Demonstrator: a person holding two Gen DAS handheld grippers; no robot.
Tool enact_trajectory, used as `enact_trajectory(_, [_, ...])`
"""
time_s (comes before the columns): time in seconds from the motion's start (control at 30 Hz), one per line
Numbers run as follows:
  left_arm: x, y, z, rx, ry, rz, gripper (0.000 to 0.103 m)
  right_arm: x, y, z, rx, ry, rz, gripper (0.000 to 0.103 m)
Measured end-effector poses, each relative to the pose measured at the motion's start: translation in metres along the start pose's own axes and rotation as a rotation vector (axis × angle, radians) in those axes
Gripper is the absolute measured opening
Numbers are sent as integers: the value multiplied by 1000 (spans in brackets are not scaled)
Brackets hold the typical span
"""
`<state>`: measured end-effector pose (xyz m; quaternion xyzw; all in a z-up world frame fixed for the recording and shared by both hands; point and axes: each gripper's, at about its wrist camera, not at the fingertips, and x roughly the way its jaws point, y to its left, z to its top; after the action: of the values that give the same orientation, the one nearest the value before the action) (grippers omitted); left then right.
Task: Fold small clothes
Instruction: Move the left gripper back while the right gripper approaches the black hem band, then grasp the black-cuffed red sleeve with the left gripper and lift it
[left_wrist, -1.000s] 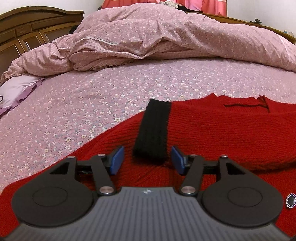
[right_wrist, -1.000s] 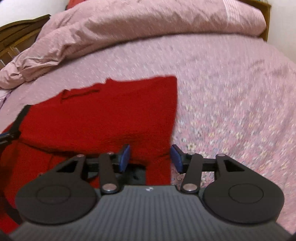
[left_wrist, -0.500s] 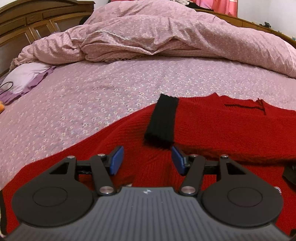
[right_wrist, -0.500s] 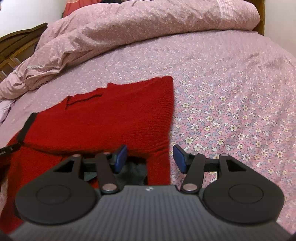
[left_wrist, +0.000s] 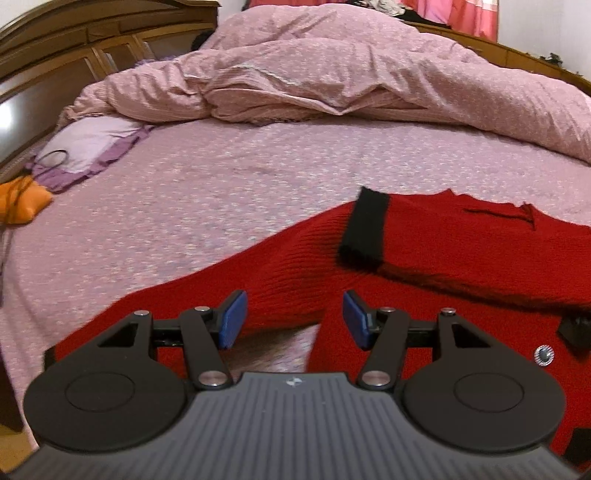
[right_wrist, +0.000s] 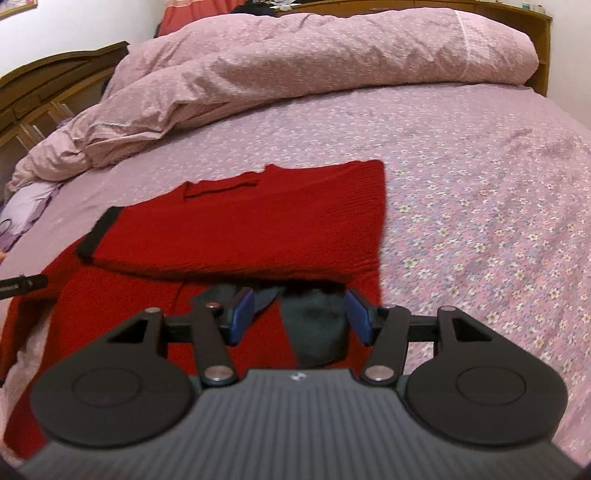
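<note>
Red ribbed knit sweater (left_wrist: 424, 258) flat on pink floral bed (left_wrist: 184, 206), black cuff (left_wrist: 364, 229) folded across for compact shape | left tongs (left_wrist: 291, 319) apart, empty, near hem | right tongs (right_wrist: 300, 315) apart, holding nothing, over dark patch.

sweater (right_wrist: 258, 229): red ribbed knit, matt
bedsheet (right_wrist: 480, 206): floral cotton cloth
headboard (left_wrist: 74, 55): glossy dark wood

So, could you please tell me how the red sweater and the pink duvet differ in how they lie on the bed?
The red sweater lies flat near the camera, a sleeve folded across it; the pink duvet is bunched in a crumpled heap at the far end. The sweater is plain red knit with a black cuff; the duvet has a small floral print. Both rest on the floral sheet.
</note>
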<state>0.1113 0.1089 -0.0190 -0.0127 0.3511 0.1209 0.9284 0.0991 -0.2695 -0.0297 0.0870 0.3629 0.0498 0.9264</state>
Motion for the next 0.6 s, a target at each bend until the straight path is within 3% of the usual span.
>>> enact_trajectory(0.6, [-23, 75, -36, -159, 88, 82, 63, -3, 28, -19, -44, 36, 21, 57])
